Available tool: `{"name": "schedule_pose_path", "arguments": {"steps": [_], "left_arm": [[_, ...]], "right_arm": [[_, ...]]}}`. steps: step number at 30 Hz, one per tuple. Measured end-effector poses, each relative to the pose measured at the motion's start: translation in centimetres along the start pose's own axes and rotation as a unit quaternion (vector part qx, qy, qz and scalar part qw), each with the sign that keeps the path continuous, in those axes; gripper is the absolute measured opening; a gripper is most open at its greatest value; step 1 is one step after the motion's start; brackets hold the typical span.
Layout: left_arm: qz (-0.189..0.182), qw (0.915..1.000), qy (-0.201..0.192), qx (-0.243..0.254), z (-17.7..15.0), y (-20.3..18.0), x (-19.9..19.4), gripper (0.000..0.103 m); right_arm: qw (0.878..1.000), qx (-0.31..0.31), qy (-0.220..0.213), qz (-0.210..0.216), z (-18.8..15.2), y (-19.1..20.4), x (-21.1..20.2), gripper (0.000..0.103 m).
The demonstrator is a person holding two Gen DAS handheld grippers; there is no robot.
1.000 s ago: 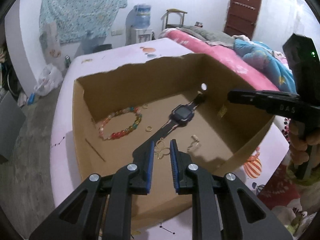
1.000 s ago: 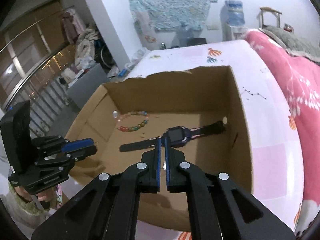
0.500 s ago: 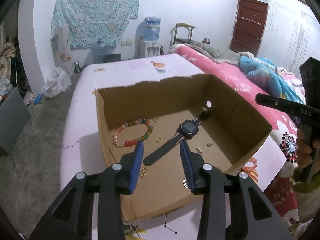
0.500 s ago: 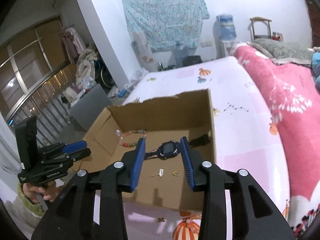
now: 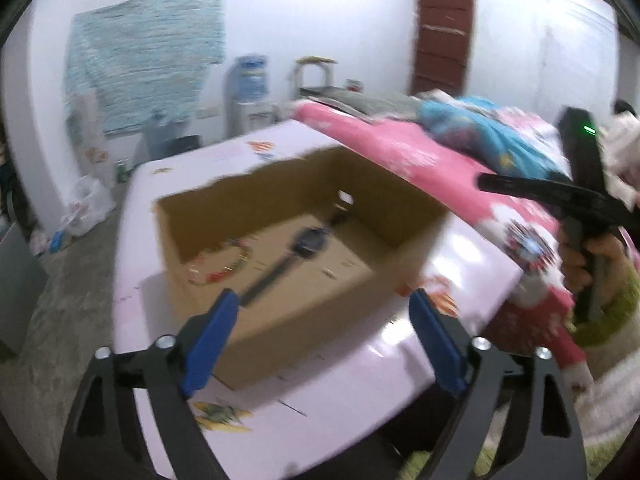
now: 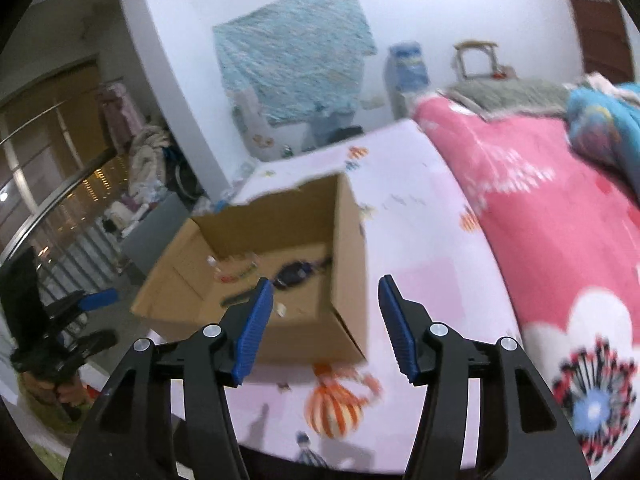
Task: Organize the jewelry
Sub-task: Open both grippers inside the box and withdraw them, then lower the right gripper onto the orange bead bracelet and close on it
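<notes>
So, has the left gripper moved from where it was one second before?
Yes. The left gripper has drawn back from the cardboard box: its fingertips were over the box floor, now they hang outside the near wall. Its jaws are opening, nothing between them.

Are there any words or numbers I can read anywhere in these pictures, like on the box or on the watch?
No text can be read anywhere; both views are blurred.
Cardboard box: plain brown walls, no print showing.
Watch in the box: its face is dark and blurred, no digits legible.
Bedsheet: cartoon pictures only, no words legible.
Right gripper: no marking can be read on it.
</notes>
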State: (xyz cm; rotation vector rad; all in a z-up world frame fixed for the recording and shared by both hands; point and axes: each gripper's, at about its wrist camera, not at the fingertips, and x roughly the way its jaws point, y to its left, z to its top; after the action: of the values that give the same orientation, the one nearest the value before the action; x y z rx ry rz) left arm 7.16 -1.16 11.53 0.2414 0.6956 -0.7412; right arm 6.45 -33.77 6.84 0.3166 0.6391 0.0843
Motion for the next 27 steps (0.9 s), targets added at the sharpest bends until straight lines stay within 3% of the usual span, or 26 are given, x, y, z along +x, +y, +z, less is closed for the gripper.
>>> {"name": "schedule_pose_path", "arguments": {"steps": [3,6,10,15,18,27], "left_arm": [[-0.028,0.9989,0.026,0.027,-1.2,-2.5,1.2,0.093],[-0.033,0.9966,0.065,0.037,-2.2,-4.4,4.1,0.093],[-0.007,0.9924,0.120,0.027,-3.1,-5.6,8.5,0.093],[0.037,0.9832,0.178,0.011,-4.1,-5.3,12.5,0.093],[0.060,0.9795,0.192,0.000,-4.1,-5.0,13.5,0.093],[0.077,0.9759,0.204,-0.009,-4.2,-4.6,14.2,0.093]], "right_arm": [[0.999,0.022,0.029,-0.012,-2.4,-1.2,0.6,0.052],[0.998,0.028,0.055,-0.003,-4.0,-1.4,1.6,0.042],[0.995,-0.011,0.104,0.009,-5.9,-0.1,4.4,0.032],[0.985,-0.087,0.151,-0.001,-7.4,1.6,7.9,0.029],[0.979,-0.120,0.165,-0.017,-7.9,1.8,9.1,0.029],[0.968,-0.175,0.176,-0.038,-8.5,2.4,10.4,0.026]]}}
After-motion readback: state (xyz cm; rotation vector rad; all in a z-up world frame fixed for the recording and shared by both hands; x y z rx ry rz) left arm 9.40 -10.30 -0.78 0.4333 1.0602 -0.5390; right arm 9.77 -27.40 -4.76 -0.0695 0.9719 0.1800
